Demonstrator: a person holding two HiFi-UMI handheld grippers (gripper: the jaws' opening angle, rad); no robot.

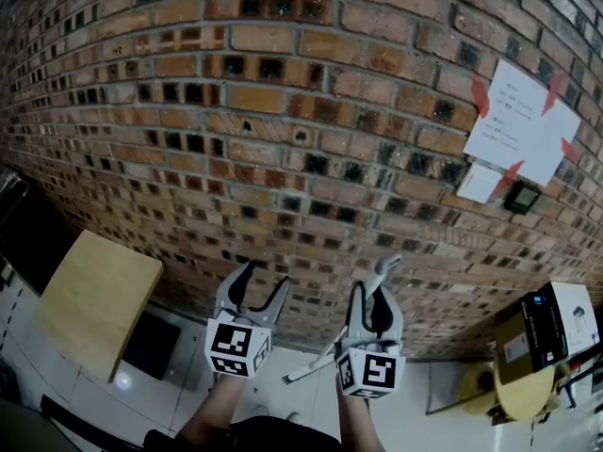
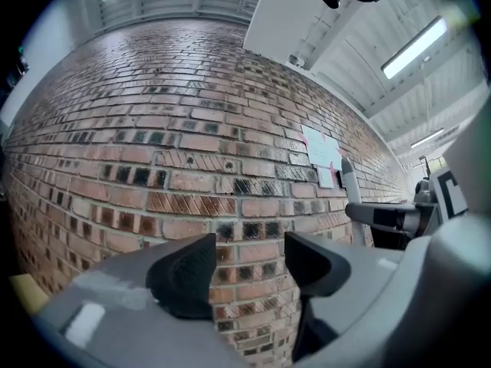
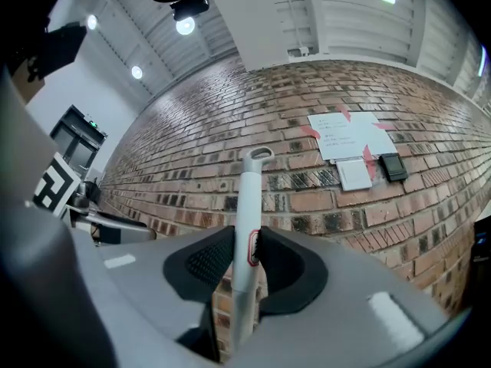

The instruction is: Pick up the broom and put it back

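My right hand-held gripper is closed tight on the broom. Its two dark pads pinch the white handle just where a small red-edged label sits. The handle rises between the jaws and ends in a hanging loop in front of the brick wall; I cannot tell whether it touches the bricks. In the head view the lower handle slants down to the left under the marker cubes, over the pale floor, and the brush end is hidden from me.

My left hand-held gripper stands just beside the right one, pointing level at the wall. Its jaws are apart with only brickwork showing through the gap, so it grips nothing.

On the wall to the upper right is a sheet of paper taped at its corners with red strips. A white card and a small black device sit just below it.

As for containers, I see one, a cardboard box with a black and white printed face. It rests on a round yellow stand at the far right, near the foot of the wall. It looks closed, and I cannot see what is inside.

At the far left a bare wooden tabletop stands by the wall.
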